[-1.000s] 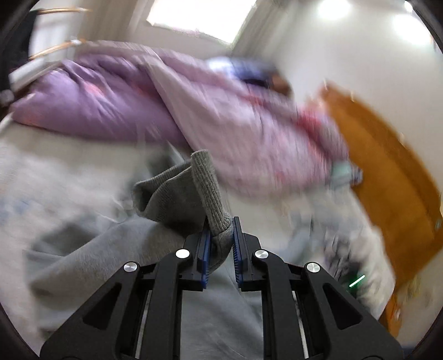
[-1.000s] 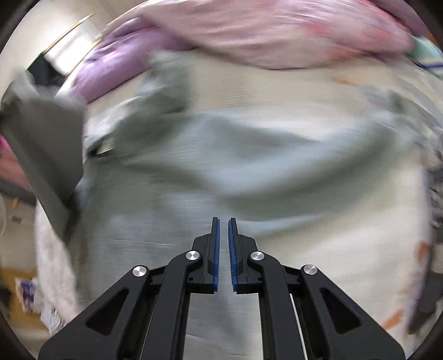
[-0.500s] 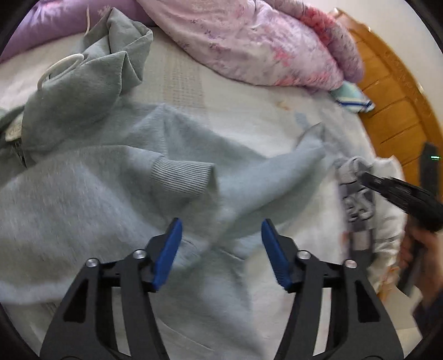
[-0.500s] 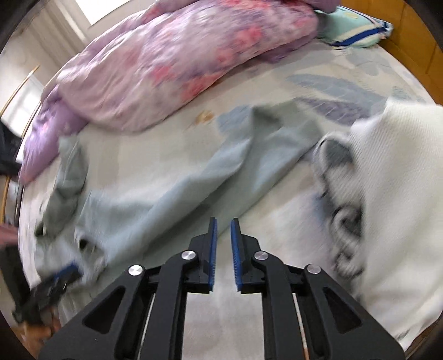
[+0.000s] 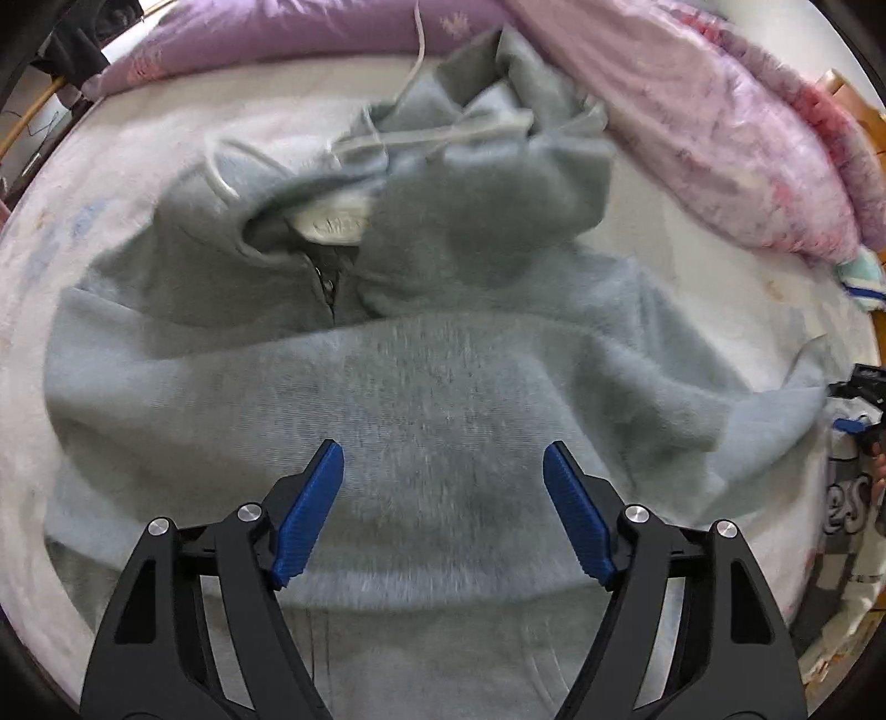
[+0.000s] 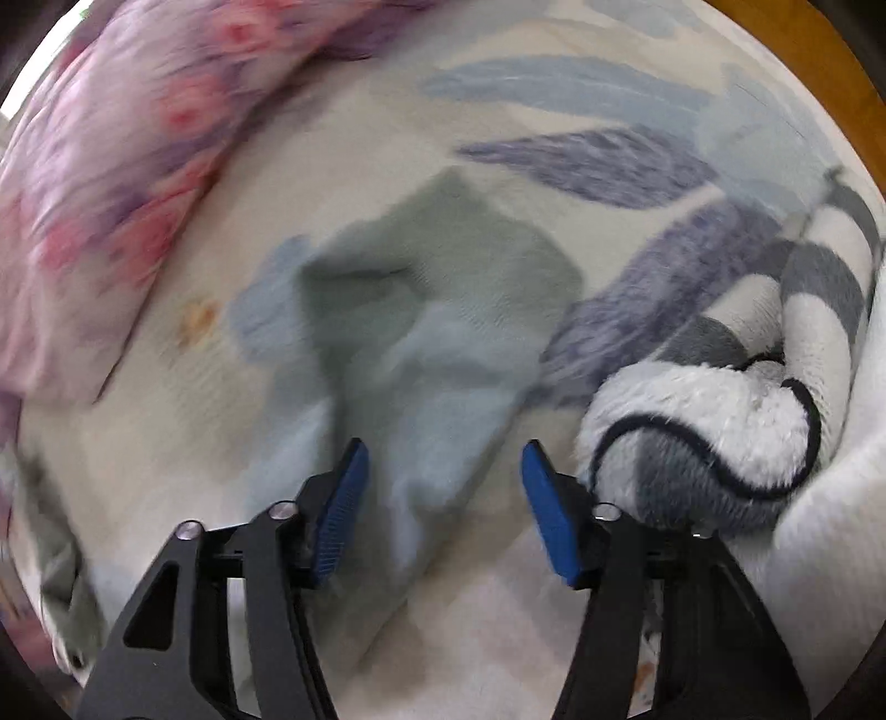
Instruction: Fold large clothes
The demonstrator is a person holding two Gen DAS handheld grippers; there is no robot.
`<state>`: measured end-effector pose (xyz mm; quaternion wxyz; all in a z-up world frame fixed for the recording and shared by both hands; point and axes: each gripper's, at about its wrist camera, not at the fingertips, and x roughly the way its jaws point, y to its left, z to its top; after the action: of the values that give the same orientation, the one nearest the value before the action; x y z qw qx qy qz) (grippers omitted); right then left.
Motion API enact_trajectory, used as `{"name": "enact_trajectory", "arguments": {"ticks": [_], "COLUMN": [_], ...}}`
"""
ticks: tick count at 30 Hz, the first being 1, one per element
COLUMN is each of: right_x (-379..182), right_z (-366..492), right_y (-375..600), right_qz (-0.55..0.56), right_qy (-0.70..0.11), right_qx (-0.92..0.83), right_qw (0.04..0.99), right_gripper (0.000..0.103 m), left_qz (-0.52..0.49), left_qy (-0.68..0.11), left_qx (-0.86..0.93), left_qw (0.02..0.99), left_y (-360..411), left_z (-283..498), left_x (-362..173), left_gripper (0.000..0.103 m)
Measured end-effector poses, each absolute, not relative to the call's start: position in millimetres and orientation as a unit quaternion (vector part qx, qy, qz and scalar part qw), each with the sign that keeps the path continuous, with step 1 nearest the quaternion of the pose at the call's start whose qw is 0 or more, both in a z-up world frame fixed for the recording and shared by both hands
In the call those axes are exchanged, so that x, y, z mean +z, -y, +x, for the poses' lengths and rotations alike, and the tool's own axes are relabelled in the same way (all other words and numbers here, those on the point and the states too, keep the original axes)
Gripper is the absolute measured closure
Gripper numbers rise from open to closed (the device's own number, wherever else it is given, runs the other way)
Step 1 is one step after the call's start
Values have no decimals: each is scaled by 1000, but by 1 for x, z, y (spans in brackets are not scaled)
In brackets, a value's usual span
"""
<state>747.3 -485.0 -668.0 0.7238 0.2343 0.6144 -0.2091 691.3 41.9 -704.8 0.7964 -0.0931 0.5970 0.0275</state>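
A pale grey-blue zip hoodie [image 5: 421, 387] lies spread on the bed, hood and white drawstrings bunched toward the pillows, one sleeve folded across its chest. My left gripper [image 5: 443, 471] hovers over that folded sleeve, jaws opening wide, pads clear of the cloth. In the right wrist view the hoodie's other sleeve end [image 6: 437, 343] lies on the sheet. My right gripper [image 6: 443, 465] points down over it, jaws opening, with the cuff between the fingers but not pinched. The right gripper also shows at the left view's right edge [image 5: 855, 404].
A pink floral duvet [image 5: 720, 127] and a purple pillow [image 5: 288, 33] lie along the far side of the bed. A grey-and-white fleecy garment [image 6: 720, 421] sits on white fabric just right of my right gripper. A wooden headboard [image 6: 803, 50] borders the bed.
My left gripper let go of the grey cuff, dropped toward the hoodie and opened wide. My right gripper swept across the bed to the other sleeve end and opened from shut.
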Motion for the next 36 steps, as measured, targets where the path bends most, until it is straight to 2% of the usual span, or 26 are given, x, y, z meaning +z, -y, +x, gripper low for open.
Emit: {"name": "enact_trajectory", "arguments": {"ticks": [4,5,6,9,12,17,22,25,29,36], "right_x": [-672,-674,-676,-691,-690,-645,-586,-549,-496,-467], "right_z": [751,751,751,748,737,708,694,698,698,672], "right_y": [493,493,493,498,507,504,466,426,352,181], "right_qz": [259,255,248,276,283,260,220,226,180,130], "right_qy": [-590,-589,-588,-591,-574,-505,-443,-409,-369,-365], "right_qx": [-226,-229,-231,-205,-186,-166,-134,-100,-38,106], "right_qw": [731,732,734,730,745,806,859,879,911,916], "right_gripper": [53,59,73,96,101,101,101,101,101,101], "left_qz": [-86,-83,-75,-38,-13,-92,-248,-268,-234,-253], "left_qy": [-609,-619,-628,-644,-645,-632,-585,-571,-574,-563], "left_qx": [-39,-53,-60,-99,-107,-133,-130,-63,-1,36], "left_qw": [787,779,772,758,756,758,761,774,785,786], "left_y": [-9,1,11,44,57,39,-20,-72,-137,-237], "left_z": [706,709,713,718,724,726,712,705,697,676], "left_x": [-719,-726,-731,-744,-750,-737,-705,-691,-681,-662], "left_gripper": [27,27,27,26,20,19,18,18,18,18]}}
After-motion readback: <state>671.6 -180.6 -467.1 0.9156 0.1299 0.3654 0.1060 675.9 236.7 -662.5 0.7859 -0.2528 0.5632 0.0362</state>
